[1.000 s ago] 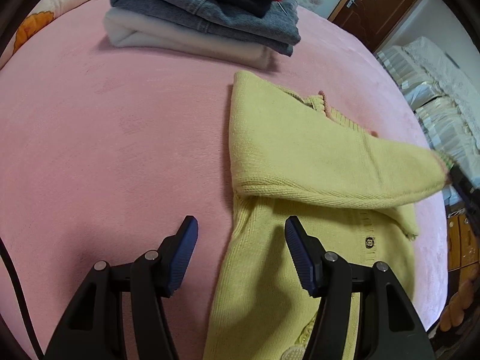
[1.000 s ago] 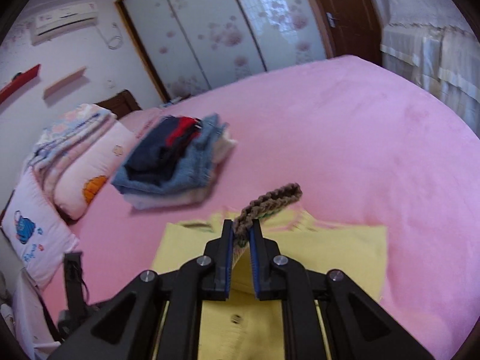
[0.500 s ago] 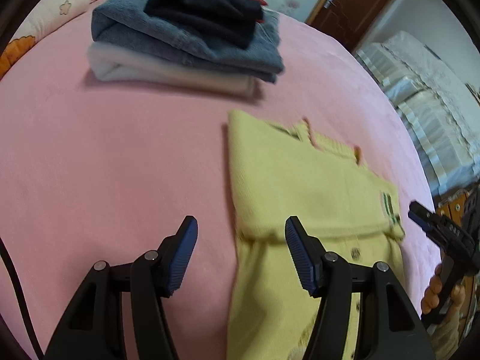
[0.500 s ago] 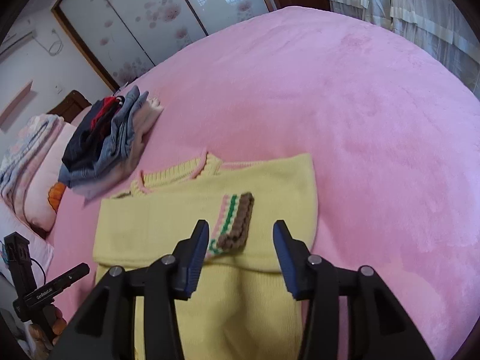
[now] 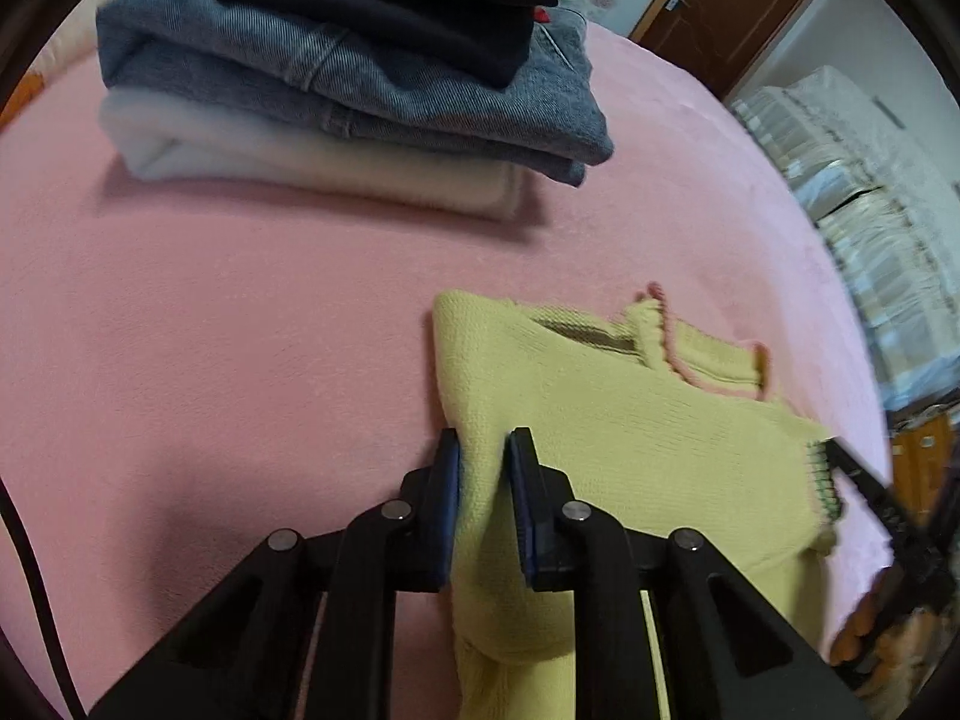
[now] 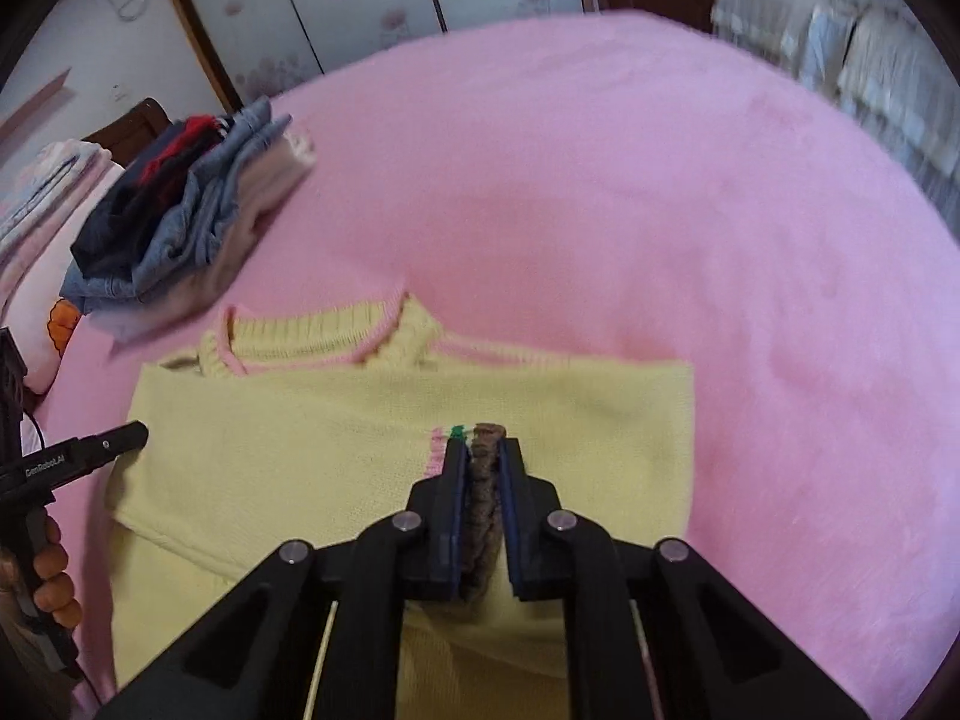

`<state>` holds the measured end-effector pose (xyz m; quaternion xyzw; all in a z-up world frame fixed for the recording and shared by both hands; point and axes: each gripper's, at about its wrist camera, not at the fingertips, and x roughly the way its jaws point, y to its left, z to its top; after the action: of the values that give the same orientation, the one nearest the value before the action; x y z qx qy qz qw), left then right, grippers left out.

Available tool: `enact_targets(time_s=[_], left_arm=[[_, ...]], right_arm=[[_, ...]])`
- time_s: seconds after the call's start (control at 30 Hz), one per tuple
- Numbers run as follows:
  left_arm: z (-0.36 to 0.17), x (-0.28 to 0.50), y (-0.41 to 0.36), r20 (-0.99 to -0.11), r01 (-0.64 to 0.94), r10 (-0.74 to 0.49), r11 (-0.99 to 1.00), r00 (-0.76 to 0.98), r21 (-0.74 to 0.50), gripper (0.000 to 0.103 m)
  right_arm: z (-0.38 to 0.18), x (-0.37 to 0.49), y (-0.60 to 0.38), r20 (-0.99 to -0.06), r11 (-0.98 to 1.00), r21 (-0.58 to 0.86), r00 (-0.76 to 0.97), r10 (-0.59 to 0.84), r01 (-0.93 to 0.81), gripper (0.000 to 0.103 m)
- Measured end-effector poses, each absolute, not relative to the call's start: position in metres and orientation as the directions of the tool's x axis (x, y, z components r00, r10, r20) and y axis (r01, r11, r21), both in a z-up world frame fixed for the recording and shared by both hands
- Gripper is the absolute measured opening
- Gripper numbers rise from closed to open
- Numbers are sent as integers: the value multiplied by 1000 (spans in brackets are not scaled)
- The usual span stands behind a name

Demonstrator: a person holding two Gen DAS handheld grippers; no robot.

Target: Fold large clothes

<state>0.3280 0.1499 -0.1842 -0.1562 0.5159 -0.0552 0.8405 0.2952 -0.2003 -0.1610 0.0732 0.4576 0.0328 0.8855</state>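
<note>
A yellow knit sweater (image 5: 612, 420) with pink-trimmed collar lies on the pink bed, sleeves folded across its body; it also shows in the right wrist view (image 6: 300, 438). My left gripper (image 5: 485, 456) is shut on the sweater's left folded edge. My right gripper (image 6: 482, 450) is shut on the brown striped sleeve cuff (image 6: 483, 480) lying on the sweater's middle. The left gripper also shows at the left edge of the right wrist view (image 6: 129, 437), and the right gripper at the right edge of the left wrist view (image 5: 840, 456).
A stack of folded clothes (image 5: 360, 78), white, denim and dark, sits on the bed beyond the sweater, also in the right wrist view (image 6: 180, 222). Pillows (image 6: 42, 228) lie far left. A wooden door (image 5: 720, 6) and white covered furniture (image 5: 870, 180) stand past the bed.
Both grippers were open half a second ago. The left moved forward and shut on the sweater's left edge. The right came down and shut on the sleeve cuff.
</note>
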Motion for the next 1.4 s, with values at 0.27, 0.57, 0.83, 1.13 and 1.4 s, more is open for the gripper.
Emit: enact_targets(time_s=[0.27,0.57,0.83,1.13,1.4], left_arm=[[-173,321,137,-874,-67,-118,983,472,-169,37],[-118,287,95,-750,77,-280,953,599,-294,65],[-151,292,61,-837,62,-270,960,475,-274,65],[-181,295,62,-869,54,-215,975,445,-214,65],[-183,283,79,-858,68,-227,973,461,-221,63]], right_arm=[[-172,291,-208,-831,990,123,553,62,74,3],[-121,267,-132,-747,968,208,616,251,-143,3],[-149,267,-80,-778,952,195,555,296,-235,3],[-176,267,-99,-815,961,186,514,268,-206,3],[-182,260,-180,-829,988,153,541,137,-16,0]])
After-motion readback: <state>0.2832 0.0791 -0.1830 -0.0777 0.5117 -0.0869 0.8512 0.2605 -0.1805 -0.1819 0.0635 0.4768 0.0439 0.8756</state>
